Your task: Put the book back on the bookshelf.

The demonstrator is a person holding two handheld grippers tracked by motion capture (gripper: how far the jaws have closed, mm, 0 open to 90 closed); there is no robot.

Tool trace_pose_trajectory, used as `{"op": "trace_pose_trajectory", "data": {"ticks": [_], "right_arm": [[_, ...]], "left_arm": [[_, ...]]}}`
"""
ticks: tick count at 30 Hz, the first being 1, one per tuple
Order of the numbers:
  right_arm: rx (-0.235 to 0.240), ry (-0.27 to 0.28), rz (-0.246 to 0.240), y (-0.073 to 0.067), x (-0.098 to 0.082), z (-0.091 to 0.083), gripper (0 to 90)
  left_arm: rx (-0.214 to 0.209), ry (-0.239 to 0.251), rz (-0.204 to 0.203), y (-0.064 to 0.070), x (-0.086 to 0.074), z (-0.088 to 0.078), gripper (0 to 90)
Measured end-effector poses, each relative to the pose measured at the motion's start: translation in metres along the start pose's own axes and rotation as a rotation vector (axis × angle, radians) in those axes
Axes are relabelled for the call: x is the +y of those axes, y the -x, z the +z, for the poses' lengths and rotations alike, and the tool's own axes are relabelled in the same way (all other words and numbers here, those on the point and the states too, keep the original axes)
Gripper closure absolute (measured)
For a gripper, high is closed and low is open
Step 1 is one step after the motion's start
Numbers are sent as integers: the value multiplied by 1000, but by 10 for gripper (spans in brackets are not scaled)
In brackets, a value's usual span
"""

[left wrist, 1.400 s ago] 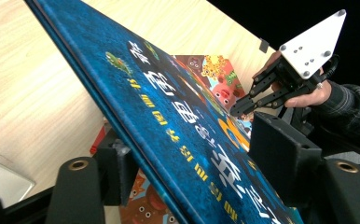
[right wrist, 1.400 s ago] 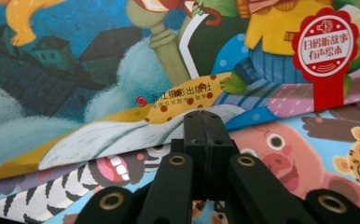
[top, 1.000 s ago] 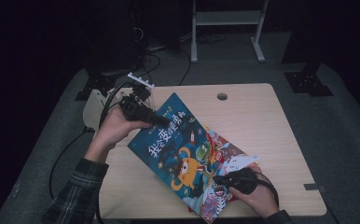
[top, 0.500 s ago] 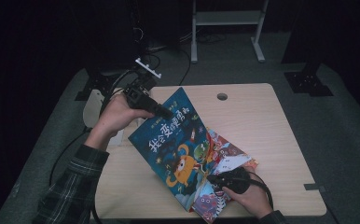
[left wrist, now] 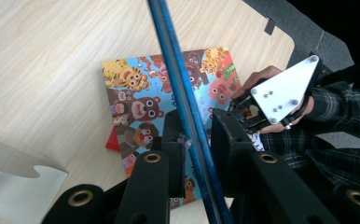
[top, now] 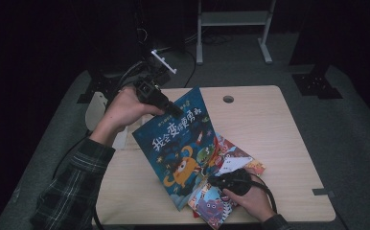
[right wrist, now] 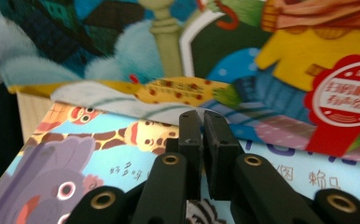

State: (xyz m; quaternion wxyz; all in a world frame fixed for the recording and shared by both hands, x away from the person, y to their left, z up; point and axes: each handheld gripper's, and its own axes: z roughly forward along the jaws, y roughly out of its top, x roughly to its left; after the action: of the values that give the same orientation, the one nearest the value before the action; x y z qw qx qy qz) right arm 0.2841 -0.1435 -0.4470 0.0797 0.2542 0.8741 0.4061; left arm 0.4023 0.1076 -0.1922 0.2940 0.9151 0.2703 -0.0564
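Note:
My left gripper [top: 173, 111] is shut on the top edge of a blue picture book [top: 178, 143] and holds it tilted up off the table. In the left gripper view the book's thin edge [left wrist: 169, 46] runs between the jaws of the left gripper [left wrist: 197, 135], which have just been closing on it. Under it lies a colourful animal book [top: 228, 155] [left wrist: 136, 93] [right wrist: 99, 140]. My right gripper [top: 215, 181] [right wrist: 201, 121] is shut, its tips low over that animal book, nothing visible between them. A raised cover with a red seal [right wrist: 341, 102] hangs just beyond them.
The books lie on a light wooden table [top: 269, 124] with a cable hole [top: 228, 99] near its far edge. A red-edged book [left wrist: 113, 140] peeks from under the animal book. A white sheet [left wrist: 15, 172] lies beside them. A white metal frame [top: 231, 19] stands behind the table.
My left hand has risen and drawn back, tipping the blue book up steeper. The right gripper has stayed low on the books near the front edge.

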Motion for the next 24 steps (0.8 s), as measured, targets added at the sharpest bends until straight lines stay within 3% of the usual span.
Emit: {"op": "trace_pose_trajectory", "data": {"ticks": [8, 24], "right_arm": [[-10, 3, -3, 1, 1, 1, 831], [-33, 7, -1, 4, -1, 0, 737]], "left_arm": [[5, -12, 4, 5, 8, -3, 799], [33, -46, 78, 17, 19, -8, 826]]}}
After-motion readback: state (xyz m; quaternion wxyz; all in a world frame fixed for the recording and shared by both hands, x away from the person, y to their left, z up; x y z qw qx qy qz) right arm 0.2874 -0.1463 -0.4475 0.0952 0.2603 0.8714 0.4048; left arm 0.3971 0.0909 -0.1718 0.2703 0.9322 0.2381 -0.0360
